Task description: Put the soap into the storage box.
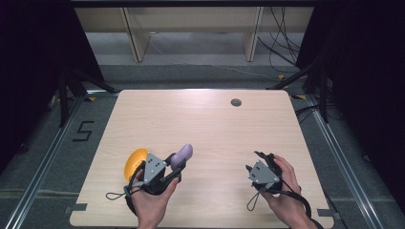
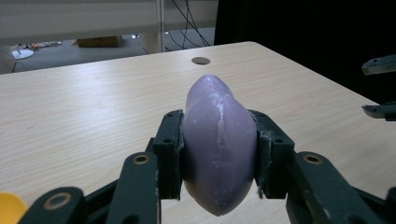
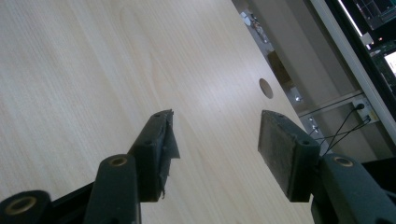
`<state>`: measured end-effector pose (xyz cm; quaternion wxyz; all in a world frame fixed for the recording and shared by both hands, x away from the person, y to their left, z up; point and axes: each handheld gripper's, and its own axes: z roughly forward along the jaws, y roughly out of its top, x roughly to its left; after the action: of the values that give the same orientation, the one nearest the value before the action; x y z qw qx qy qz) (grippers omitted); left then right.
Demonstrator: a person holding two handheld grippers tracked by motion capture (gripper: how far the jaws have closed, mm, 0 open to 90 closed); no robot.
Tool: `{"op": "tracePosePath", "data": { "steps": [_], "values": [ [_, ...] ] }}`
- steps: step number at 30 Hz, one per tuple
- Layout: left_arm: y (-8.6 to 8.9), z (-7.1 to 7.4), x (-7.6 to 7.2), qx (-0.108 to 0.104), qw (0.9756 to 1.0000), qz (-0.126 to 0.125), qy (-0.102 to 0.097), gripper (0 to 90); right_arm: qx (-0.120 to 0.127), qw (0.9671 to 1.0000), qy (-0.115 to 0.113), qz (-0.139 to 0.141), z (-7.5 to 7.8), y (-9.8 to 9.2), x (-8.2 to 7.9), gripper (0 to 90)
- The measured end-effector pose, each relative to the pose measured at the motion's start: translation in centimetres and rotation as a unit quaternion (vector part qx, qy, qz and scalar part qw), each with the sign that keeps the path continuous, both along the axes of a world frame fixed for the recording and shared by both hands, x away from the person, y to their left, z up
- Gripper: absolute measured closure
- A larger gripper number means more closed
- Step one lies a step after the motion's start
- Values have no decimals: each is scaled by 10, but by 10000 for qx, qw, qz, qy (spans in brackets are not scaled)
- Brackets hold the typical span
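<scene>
A smooth purple egg-shaped object (image 2: 218, 140) sits clamped between the two black pads of my left gripper (image 2: 218, 156), which is shut on it. From above, the same purple object (image 1: 182, 155) sticks out forward of the left gripper (image 1: 175, 164) near the table's front left. An orange rounded object (image 1: 135, 161) lies on the table just left of that hand; its yellow edge (image 2: 10, 207) shows at the bottom left of the left gripper view. My right gripper (image 3: 215, 140) hovers over bare wood with its jaws apart and nothing between them, at the front right (image 1: 255, 160).
The light wooden table (image 1: 200, 124) has a round cable hole (image 1: 236, 102) near its far edge, also visible as hole (image 2: 201, 60) and hole (image 3: 266, 87). Dark curtains flank both sides; cables and wooden legs stand beyond the far edge.
</scene>
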<state>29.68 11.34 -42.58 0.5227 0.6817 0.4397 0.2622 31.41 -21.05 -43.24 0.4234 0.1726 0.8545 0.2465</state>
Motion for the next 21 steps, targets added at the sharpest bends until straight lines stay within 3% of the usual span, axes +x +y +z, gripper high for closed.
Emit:
{"op": "tracePosePath", "data": {
  "steps": [1, 6, 21],
  "values": [
    [2, 0, -1, 14, 10000, 59, 20, 590, -88, 10000, -43, 7, 1, -1, 1, 460],
    [7, -1, -3, -70, 9998, 186, -36, 590, 13, 10000, 16, 42, 0, 1, 1, 461],
    [21, -3, -5, -19, 9987, 508, -54, 589, -44, 10000, -18, 82, 1, 1, 2, 463]
  ]
}}
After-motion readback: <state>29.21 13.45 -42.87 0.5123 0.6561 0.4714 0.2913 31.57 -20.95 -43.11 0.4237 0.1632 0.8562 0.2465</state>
